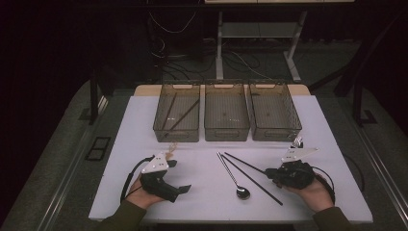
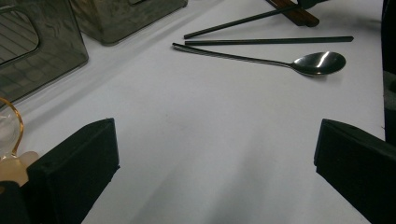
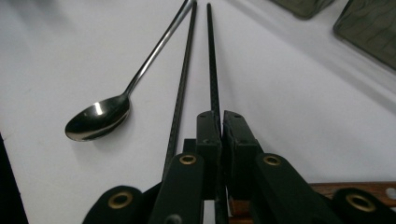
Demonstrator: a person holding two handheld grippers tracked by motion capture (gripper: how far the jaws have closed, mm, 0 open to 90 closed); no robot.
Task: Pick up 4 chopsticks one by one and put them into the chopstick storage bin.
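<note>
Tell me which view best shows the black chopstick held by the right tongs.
The right gripper view: the thin black chopstick runs straight out from the right tongs, shut on its near end. The high view shows it small and dark. The left gripper view shows its far length, not the grip.

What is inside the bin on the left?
Two dark sticks, probably chopsticks, lie slanted inside the left bin. Its tinted walls blur them, so I cannot tell whether anything smaller lies in there too.
</note>
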